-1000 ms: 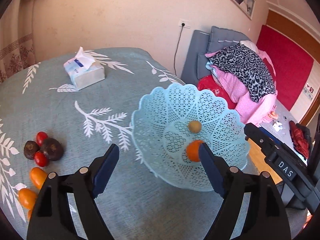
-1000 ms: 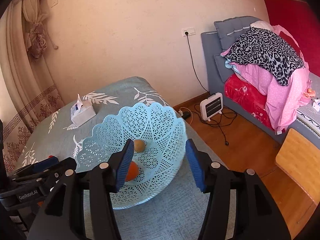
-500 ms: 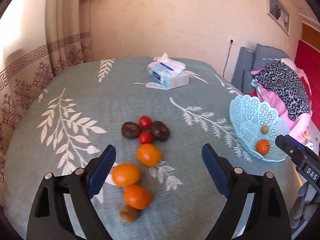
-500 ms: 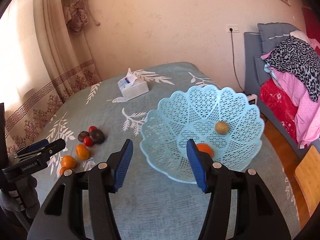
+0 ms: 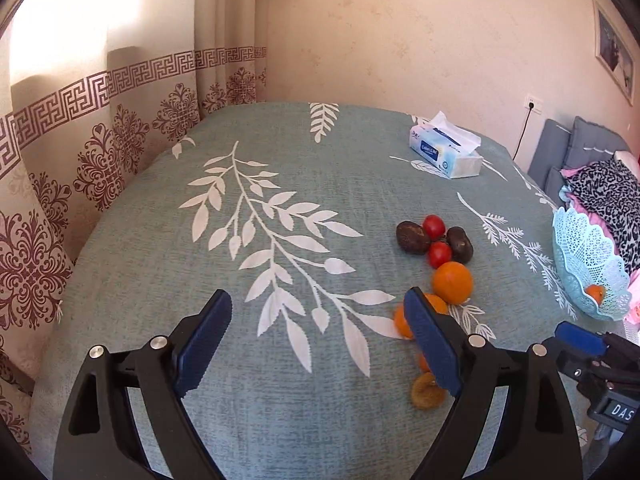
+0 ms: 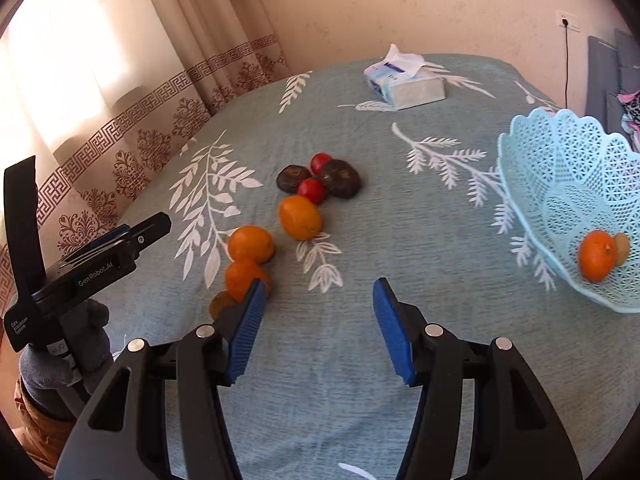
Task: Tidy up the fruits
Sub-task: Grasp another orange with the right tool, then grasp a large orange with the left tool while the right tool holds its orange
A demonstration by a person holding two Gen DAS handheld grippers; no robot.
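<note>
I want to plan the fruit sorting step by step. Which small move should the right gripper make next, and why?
Probably swing the open right gripper left and forward over the nearest orange. Both grippers are empty, the basket holds only two fruits, and this orange lies just beyond its left finger.

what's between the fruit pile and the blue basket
Only bare tablecloth with white leaf print, in the right wrist view, between the nearest orange and the basket.

Ahead of your right hand-held gripper (image 6: 318,330), its ribbed blue pads (image 6: 245,336) matt, coarse woven cloth covers the table (image 6: 400,208); to its right, a perforated plastic basket (image 6: 560,168); smooth-skinned oranges (image 6: 300,217) left.
</note>
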